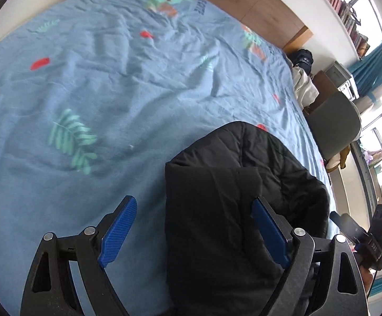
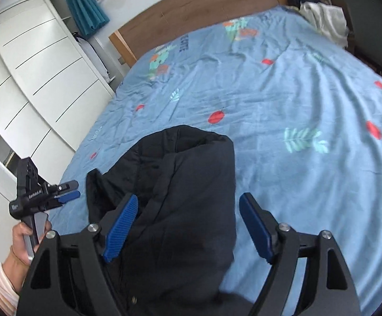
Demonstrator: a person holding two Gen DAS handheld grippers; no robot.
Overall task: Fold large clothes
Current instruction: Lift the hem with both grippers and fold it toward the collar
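Observation:
A black quilted jacket (image 1: 217, 210) lies folded in a narrow bundle on the blue bed sheet (image 1: 98, 84). It also shows in the right wrist view (image 2: 185, 197). My left gripper (image 1: 193, 231) is open and empty, hovering above the jacket's near left edge. My right gripper (image 2: 188, 226) is open and empty, hovering above the jacket's near part. The right gripper also shows at the right edge of the left wrist view (image 1: 362, 234). The left gripper shows in the right wrist view (image 2: 69, 192), held in a hand off the bed's left edge.
A wooden headboard (image 2: 204, 8) stands at the far end of the bed. White wardrobe doors (image 2: 33, 79) stand along the left side. A grey chair (image 1: 333, 123) and a pile of clothes (image 1: 304, 81) are by the right side.

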